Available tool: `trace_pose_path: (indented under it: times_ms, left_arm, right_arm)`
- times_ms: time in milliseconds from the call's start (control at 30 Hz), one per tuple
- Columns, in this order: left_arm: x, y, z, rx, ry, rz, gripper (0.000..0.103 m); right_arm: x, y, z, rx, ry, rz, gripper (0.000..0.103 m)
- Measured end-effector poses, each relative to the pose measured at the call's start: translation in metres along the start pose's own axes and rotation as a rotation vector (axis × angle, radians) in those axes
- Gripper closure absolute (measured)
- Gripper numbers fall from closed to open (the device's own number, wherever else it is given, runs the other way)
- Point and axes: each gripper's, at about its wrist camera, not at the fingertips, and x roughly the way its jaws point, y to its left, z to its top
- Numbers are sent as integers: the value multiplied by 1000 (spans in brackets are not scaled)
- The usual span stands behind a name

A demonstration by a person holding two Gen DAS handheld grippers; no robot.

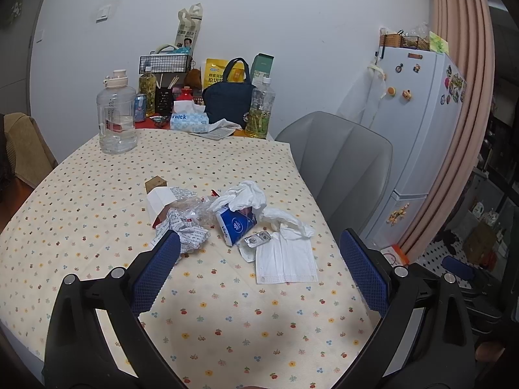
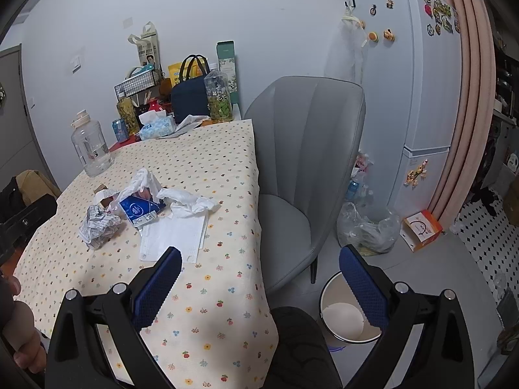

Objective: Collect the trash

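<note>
A heap of trash lies mid-table: a crumpled printed paper, a blue tissue packet, white crumpled tissues, a flat white face mask, a foil blister and a small white carton. My left gripper is open and held above the table just short of the heap, nothing between its fingers. My right gripper is open too, over the table's right edge. A white bin stands on the floor below it.
The dotted tablecloth covers the table. At the back stand a big water jug, bottles, a tissue box and a navy bag. A grey chair, a plastic bag and a fridge are to the right.
</note>
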Motion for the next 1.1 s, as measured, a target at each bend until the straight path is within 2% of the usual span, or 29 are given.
trace_pose_path:
  times_ms: [1100]
  left_arm:
    - [-1,6,3,-14,0,5,6]
  right_arm:
    - [-1,15,3,-40,-17,3,8]
